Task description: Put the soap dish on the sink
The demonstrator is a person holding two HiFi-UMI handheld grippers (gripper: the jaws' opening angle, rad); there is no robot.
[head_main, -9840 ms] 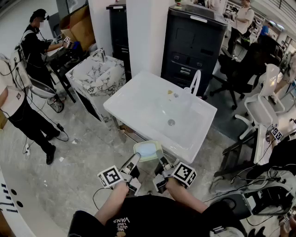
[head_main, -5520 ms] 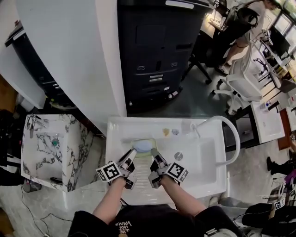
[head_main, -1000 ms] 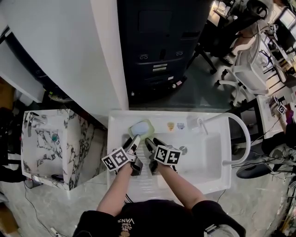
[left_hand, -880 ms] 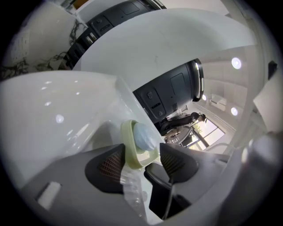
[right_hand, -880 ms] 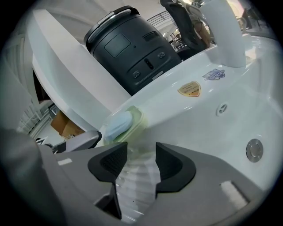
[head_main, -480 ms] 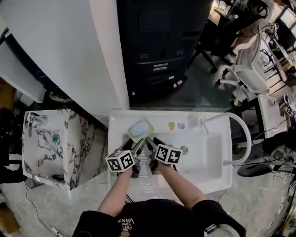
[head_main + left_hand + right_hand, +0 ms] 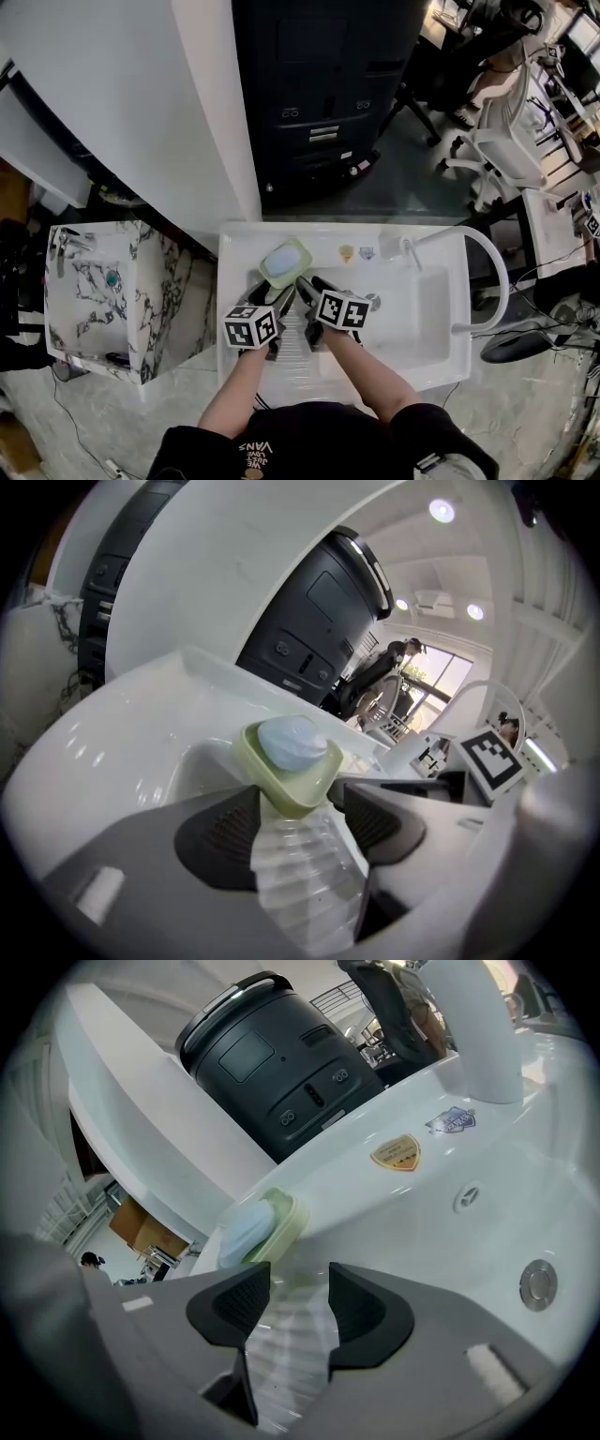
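Soap dish [image 7: 285, 263], pale green with blue soap [image 7: 292, 742] in it, sits on the back ledge of the sink [image 7: 230, 267], toward the left end. Neither gripper touches it.

Left gripper [image 7: 272, 298]: jaws wide apart and empty, over the sink's ribbed drainboard.

Right gripper [image 7: 314, 286]: jaws apart with a narrower gap and nothing between them, also over the drainboard.
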